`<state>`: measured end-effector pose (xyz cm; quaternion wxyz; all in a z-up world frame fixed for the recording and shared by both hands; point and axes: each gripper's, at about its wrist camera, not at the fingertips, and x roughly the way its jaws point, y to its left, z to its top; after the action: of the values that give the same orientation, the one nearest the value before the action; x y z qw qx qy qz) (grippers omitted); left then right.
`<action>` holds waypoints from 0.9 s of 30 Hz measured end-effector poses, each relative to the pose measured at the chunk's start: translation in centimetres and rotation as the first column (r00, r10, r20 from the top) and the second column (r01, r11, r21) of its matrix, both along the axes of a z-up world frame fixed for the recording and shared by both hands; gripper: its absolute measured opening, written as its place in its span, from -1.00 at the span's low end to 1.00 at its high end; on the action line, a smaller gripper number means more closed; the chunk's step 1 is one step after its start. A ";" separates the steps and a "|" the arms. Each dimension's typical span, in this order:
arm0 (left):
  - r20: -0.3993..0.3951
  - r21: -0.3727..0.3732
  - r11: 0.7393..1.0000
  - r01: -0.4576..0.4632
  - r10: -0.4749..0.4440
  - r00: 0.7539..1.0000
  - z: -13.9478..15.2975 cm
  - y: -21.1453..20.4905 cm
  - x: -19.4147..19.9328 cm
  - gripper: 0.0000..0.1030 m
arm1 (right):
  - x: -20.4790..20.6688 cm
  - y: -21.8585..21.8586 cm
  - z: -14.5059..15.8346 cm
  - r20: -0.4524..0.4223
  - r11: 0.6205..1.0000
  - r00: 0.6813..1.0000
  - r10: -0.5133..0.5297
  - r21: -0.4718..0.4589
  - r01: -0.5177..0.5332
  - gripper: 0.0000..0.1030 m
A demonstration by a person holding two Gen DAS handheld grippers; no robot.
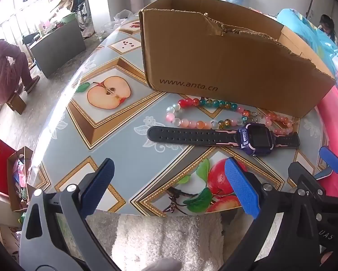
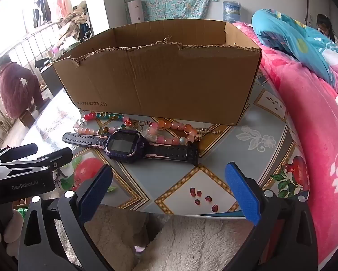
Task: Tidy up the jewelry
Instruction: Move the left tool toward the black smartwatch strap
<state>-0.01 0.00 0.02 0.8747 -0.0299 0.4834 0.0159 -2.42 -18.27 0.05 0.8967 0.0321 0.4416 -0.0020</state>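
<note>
A purple smartwatch (image 1: pixel 254 139) (image 2: pixel 123 145) with a black perforated strap lies flat on the fruit-print table (image 1: pixel 114 135) (image 2: pixel 254 158). Behind it lie a multicoloured bead bracelet (image 1: pixel 205 113) (image 2: pixel 101 122) and a pink bead bracelet (image 1: pixel 279 122) (image 2: pixel 175 133). An open cardboard box (image 1: pixel 225 63) (image 2: pixel 160 83) stands just beyond them. My left gripper (image 1: pixel 169 185) hovers open over the table's near edge, short of the watch strap. My right gripper (image 2: pixel 169 194) is open too, nearer than the watch, with nothing between its blue pads.
A pink flowered blanket (image 2: pixel 315 124) and a blue cushion (image 2: pixel 288 38) border the table's right side. A person in a purple quilted coat (image 1: pixel 4 67) sits far left on the floor. White fluffy fabric (image 1: pixel 169 239) lies below the table's near edge. A small chain (image 2: pixel 210 131) lies beside the pink beads.
</note>
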 end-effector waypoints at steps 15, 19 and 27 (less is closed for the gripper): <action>-0.003 0.006 1.000 0.002 -0.002 1.000 0.0 0.0 0.0 0.84 | 0.1 -0.1 0.3 -0.001 1.000 1.000 -0.006 0.009 0.006 0.89; -0.005 0.006 1.000 0.002 -0.002 1.000 0.0 0.0 -0.1 0.84 | 0.1 -0.1 0.3 -0.002 1.000 1.000 -0.005 0.010 0.005 0.89; -0.003 0.008 1.000 0.003 -0.003 1.000 -0.2 -0.1 -0.2 0.84 | 0.2 -0.3 0.3 -0.001 1.000 1.000 -0.005 0.012 0.005 0.89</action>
<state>-0.25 -0.12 -0.21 0.8741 -0.0255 0.4849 0.0168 -2.23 -18.61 0.36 0.8963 0.0385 0.4419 -0.0016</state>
